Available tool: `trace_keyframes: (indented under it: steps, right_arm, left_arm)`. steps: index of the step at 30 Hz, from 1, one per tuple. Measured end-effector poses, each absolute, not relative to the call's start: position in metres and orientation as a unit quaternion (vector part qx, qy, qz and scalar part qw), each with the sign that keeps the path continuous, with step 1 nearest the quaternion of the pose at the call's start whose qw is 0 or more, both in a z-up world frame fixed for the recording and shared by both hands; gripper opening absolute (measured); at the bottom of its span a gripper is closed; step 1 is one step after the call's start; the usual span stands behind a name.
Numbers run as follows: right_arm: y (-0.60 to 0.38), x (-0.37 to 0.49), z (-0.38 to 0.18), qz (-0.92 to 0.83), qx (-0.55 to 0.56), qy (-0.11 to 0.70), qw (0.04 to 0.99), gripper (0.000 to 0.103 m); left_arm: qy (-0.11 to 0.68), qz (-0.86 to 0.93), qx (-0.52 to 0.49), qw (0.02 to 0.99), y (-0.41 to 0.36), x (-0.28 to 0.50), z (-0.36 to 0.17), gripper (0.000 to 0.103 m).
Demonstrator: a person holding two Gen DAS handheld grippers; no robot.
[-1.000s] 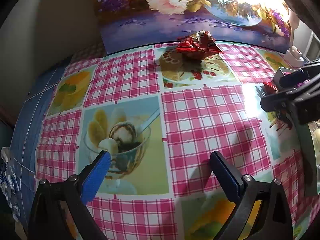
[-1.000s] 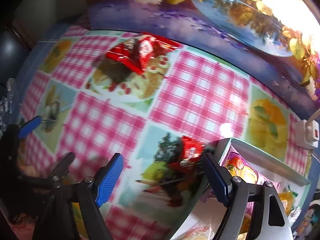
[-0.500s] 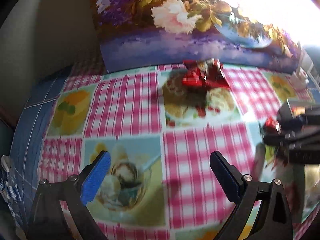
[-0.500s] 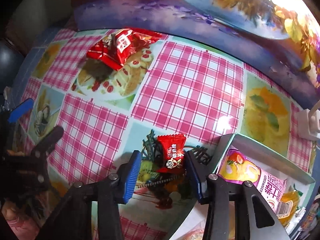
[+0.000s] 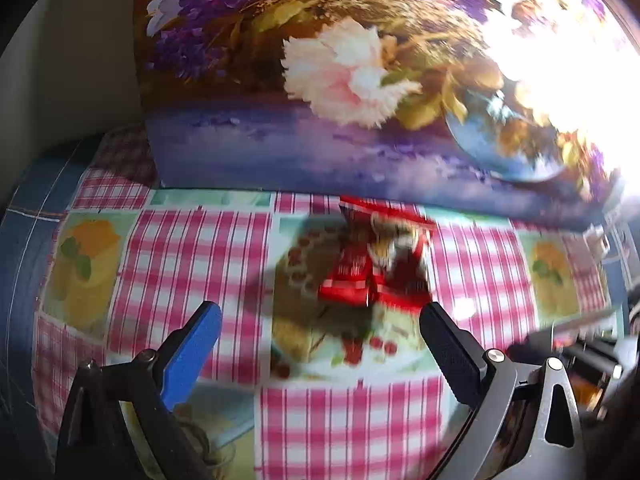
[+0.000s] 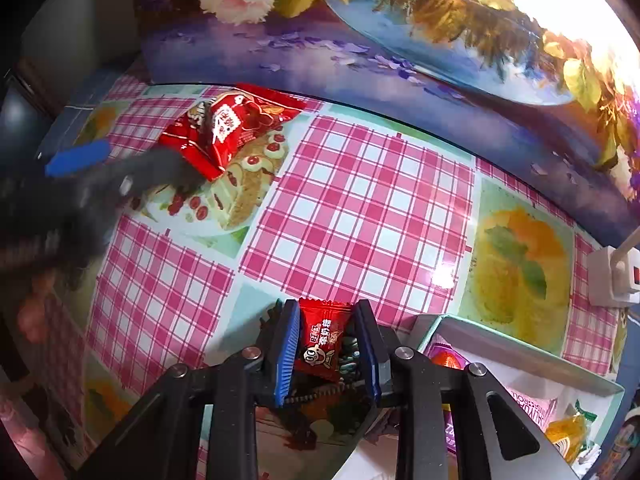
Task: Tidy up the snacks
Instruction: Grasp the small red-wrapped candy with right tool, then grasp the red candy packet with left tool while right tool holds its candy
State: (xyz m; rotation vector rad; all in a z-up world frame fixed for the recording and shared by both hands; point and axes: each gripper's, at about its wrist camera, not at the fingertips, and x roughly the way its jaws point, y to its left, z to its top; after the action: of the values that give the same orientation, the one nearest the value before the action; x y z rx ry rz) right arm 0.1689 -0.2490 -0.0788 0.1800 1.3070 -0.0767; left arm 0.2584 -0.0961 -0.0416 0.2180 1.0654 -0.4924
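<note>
A small red candy packet (image 6: 325,338) sits between the fingers of my right gripper (image 6: 327,322), whose jaws are closing with both pads pressed against the packet's sides. Larger red snack packets (image 6: 230,126) lie in a pile at the far side of the checked tablecloth. In the left wrist view the same red packets (image 5: 378,266) appear blurred just beyond my left gripper (image 5: 318,322), which stands wide open with nothing between its fingers. My left gripper (image 6: 76,160) also shows as a blur at the left of the right wrist view, close to the pile.
A grey tray (image 6: 520,344) holding pink and yellow snack packs stands at the lower right. A floral painted panel (image 5: 360,80) rises behind the table. A white power socket (image 6: 616,280) sits at the right edge. Bright glare fills the upper right.
My right gripper has closed from wide open onto the small red candy packet. My left gripper has moved toward the pile of red packets, which now lies just ahead of its fingers.
</note>
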Motion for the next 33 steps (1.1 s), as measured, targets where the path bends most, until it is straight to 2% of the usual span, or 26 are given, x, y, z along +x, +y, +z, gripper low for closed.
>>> trace_keyframes:
  steps: [9,11,12,13,15,18,33]
  right_arm:
    - [-0.256,0.177,-0.080,-0.029,0.086,0.600,0.795,0.030]
    - [-0.254,0.168,-0.077,-0.030,0.087,0.602,0.793,0.030]
    - [-0.254,0.168,-0.078,-0.029,0.089,0.602,0.793,0.030]
    - [-0.255,0.168,-0.078,-0.028,0.092,0.602,0.793,0.030]
    - [-0.258,0.168,-0.077,-0.026,0.094,0.601,0.793,0.030]
    - [-0.261,0.166,-0.075,-0.025,0.092,0.600,0.794,0.030]
    - [-0.227,0.160,-0.075,-0.015,0.097,0.621,0.778,0.030]
  left_arm:
    - [0.485,-0.238,0.126,0.832,-0.142,0.275,-0.042,0.099]
    - [0.487,-0.238,0.131,0.830,-0.148,0.276,-0.046,0.096]
    - [0.488,-0.240,0.131,0.829,-0.152,0.274,-0.048,0.086]
    - [0.489,-0.238,0.132,0.829,-0.153,0.274,-0.050,0.072]
    - [0.495,-0.232,0.133,0.826,-0.154,0.276,-0.056,0.059]
    - [0.492,-0.236,0.125,0.829,-0.151,0.271,-0.060,0.055]
    - [0.484,-0.222,0.095,0.841,-0.085,0.210,-0.063,0.053]
